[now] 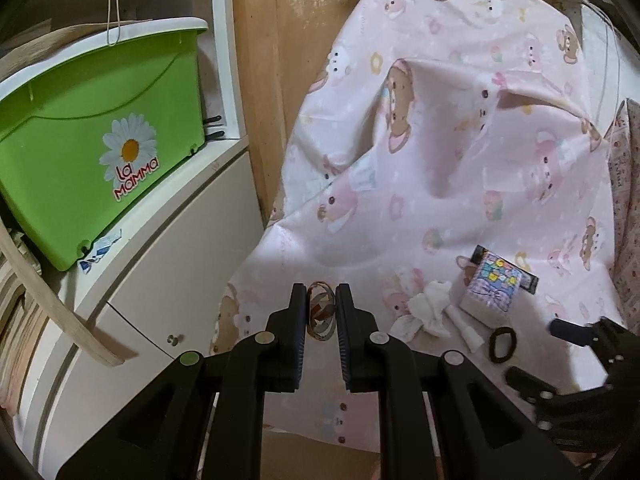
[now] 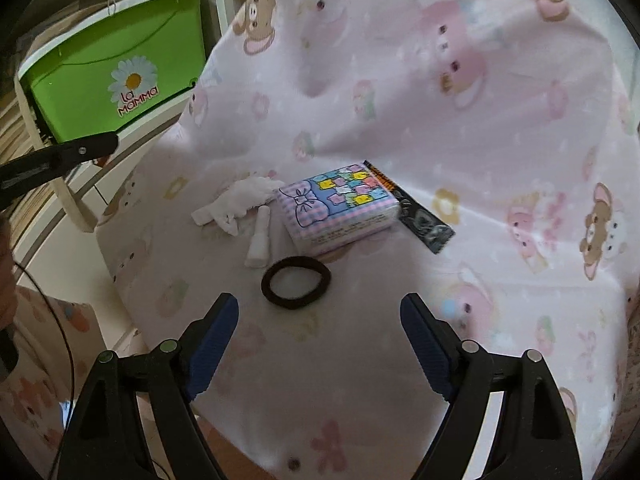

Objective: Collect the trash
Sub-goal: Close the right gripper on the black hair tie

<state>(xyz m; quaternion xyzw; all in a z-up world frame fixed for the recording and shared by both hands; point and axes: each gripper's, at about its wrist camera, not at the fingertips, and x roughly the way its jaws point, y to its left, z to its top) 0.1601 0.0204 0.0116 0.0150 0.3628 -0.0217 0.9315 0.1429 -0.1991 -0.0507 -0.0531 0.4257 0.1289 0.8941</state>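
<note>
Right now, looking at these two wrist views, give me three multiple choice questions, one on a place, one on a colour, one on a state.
1. Where does the black elastic hair tie lie?
A. on the pink bear-print sheet, in front of the tissue pack
B. inside the bin
C. on the cabinet

2. What colour is the plastic bin with the daisy sticker?
A. blue
B. green
C. red

3. How does the left gripper stand?
A. wide open
B. shut on a small shiny wrapper scrap
C. out of view

Answers: 1 A, it rests on the sheet near the checked tissue pack. 2 B, its walls are bright green. 3 B, the fingers pinch the scrap.
</note>
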